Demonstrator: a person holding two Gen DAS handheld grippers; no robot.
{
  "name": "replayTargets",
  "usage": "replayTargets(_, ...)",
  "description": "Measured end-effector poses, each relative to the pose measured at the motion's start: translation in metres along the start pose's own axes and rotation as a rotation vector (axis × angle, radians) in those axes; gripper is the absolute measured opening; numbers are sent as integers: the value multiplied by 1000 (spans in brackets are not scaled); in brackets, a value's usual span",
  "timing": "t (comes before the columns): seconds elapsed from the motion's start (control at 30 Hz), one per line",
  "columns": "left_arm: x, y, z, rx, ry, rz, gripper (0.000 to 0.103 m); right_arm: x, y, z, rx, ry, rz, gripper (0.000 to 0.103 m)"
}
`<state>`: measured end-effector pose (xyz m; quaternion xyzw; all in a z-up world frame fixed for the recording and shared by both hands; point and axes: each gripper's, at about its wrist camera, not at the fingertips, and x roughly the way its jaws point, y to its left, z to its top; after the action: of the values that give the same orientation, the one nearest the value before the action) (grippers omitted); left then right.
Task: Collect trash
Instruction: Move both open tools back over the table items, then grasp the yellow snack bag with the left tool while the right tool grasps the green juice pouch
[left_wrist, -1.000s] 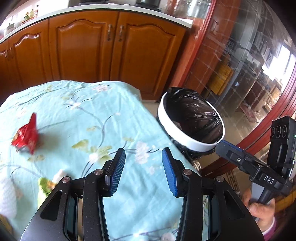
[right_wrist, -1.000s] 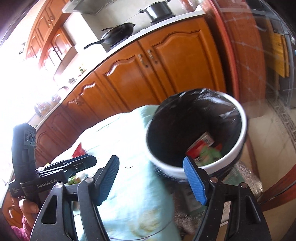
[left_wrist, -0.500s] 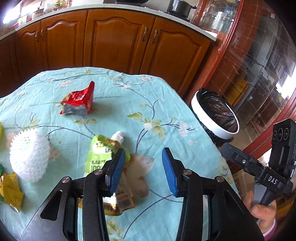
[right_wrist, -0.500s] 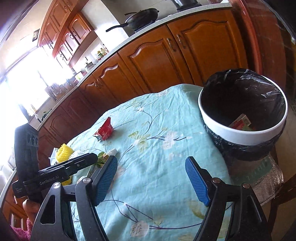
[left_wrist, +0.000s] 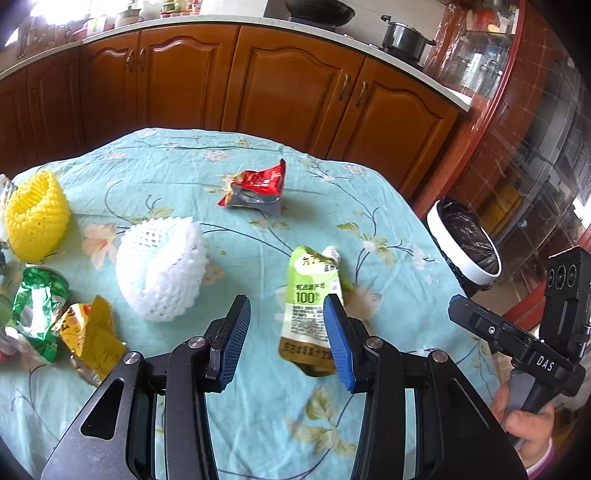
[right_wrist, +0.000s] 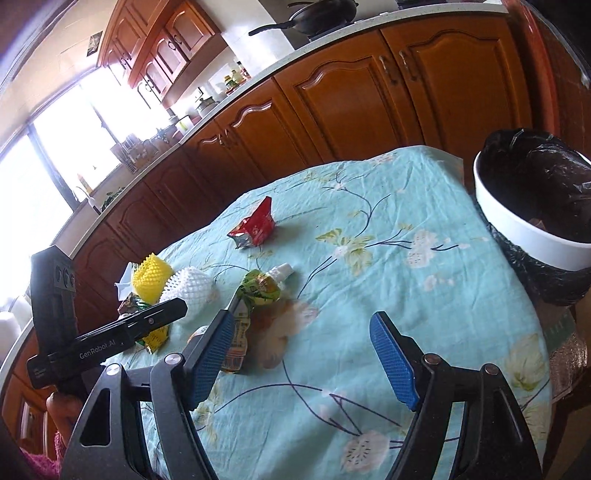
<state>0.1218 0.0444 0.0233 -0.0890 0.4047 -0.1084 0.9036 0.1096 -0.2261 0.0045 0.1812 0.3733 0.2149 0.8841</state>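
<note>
**Hovering over the table: both grippers released, trash on the cloth**

Hovering above the near edge of the table (left_wrist: 258, 424), the left gripper (left_wrist: 284, 334) has its jaws spread and holds nothing. The green drink pouch (left_wrist: 314, 306) lies flat on the floral cloth just beyond its right finger, spout pointing toward the far edge.

The right gripper (right_wrist: 301, 356) is likewise released, jaws wide and empty, above the near edge of the table (right_wrist: 424, 295).

Trash items on the cloth:
- red snack wrapper (left_wrist: 258, 188), near the far edge;
- white foam net (left_wrist: 162, 269), left of the pouch;
- yellow foam net (left_wrist: 35, 216), at the left edge;
- green foil wrapper (left_wrist: 35, 306) and yellow wrapper (left_wrist: 92, 332), touching, toward the near-left corner.

The trash bin (right_wrist: 528, 225) (white rim, black liner) stands off the table's right edge; some trash shows inside, too small to identify.
</note>
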Motion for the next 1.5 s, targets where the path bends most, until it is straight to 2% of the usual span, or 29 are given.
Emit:
replayTargets(0.4,-45,66,-30,-121,-43,105,41,35,53,-6,-84,61,71,77)
replayTargets(0.6,-55,92,-41,-161,-65,178,41,57,72,-6,-123,80,68,75)
replayTargets(0.67,-50,101,-43,-181,-53,195,41,64,76,-6,-137,84,53,60)
replayTargets(0.8,-35,110,-43,-201,-25,204,41,80,78,-5,-147,101,16,50)
replayTargets(0.87,-26,109,-44,-190,-10,217,41,87,78,-4,-149,105,0,39)
replayTargets(1.0,-9,114,-44,-197,18,222,39,97,77,-4,-153,116,-20,31)
replayTargets(1.07,-7,113,-43,-193,7,218,28,99,77,-4,-157,115,-30,25)
replayTargets(1.13,-4,113,-40,-195,15,195,4,100,77,-4,-171,111,-45,16)
replayTargets(1.17,-3,112,-40,-197,20,181,2,100,77,-5,-174,113,-44,10)
replayTargets(1.37,-7,95,-38,-173,12,129,1,89,74,-6,-179,95,-17,3)
replayTargets(1.5,-14,73,-31,-130,2,80,1,75,71,-3,-176,72,-8,2)
